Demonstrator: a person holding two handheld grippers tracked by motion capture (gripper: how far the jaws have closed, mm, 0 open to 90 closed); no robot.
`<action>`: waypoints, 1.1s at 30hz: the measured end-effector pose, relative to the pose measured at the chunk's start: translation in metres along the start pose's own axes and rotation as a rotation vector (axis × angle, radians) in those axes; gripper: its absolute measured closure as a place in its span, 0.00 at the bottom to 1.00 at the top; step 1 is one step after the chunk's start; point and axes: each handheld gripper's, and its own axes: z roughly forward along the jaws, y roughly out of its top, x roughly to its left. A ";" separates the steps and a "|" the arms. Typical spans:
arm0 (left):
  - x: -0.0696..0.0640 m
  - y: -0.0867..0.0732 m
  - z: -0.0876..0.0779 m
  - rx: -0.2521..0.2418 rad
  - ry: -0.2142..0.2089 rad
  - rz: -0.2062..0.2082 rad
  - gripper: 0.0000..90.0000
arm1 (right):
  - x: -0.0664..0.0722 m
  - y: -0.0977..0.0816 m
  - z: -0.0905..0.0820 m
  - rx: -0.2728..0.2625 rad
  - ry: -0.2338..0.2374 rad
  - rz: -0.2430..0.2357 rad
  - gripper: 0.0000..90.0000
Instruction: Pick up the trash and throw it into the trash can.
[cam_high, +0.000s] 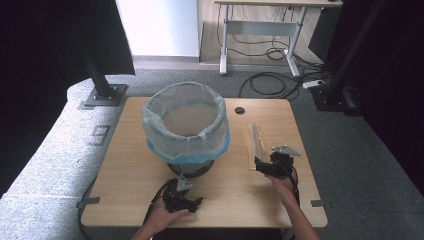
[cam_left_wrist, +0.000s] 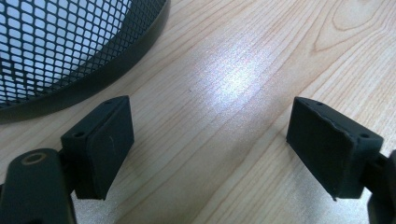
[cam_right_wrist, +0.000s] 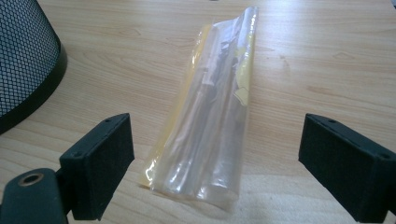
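Your right gripper (cam_right_wrist: 215, 163), jaws apart, lines up on the plastic packet (cam_right_wrist: 210, 116); close next, then bin (cam_high: 186, 125).

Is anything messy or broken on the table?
Nothing stands out. The clear plastic packet lies flat on the table, a bit crinkled, between the open right tongs. The bin stands upright with its liner neatly folded over the rim.

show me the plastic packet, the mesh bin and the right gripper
plastic packet (cam_right_wrist: 210, 116), right gripper view, on the middle of its clear wrapper
mesh bin (cam_high: 186, 102), high view, on the bag-covered far rim
right gripper (cam_right_wrist: 215, 172), right gripper view, midway between its open fingertips, over the packet's near end
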 end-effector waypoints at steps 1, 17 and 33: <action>0.000 0.000 0.000 0.000 0.000 0.000 0.16 | 0.001 0.001 0.002 0.000 0.001 -0.005 0.11; 0.000 0.000 0.000 0.001 0.000 0.001 0.16 | 0.004 0.011 0.040 0.056 -0.032 0.003 0.15; 0.000 0.000 0.000 0.000 0.000 0.000 0.16 | -0.004 0.009 0.060 0.114 -0.054 -0.002 0.19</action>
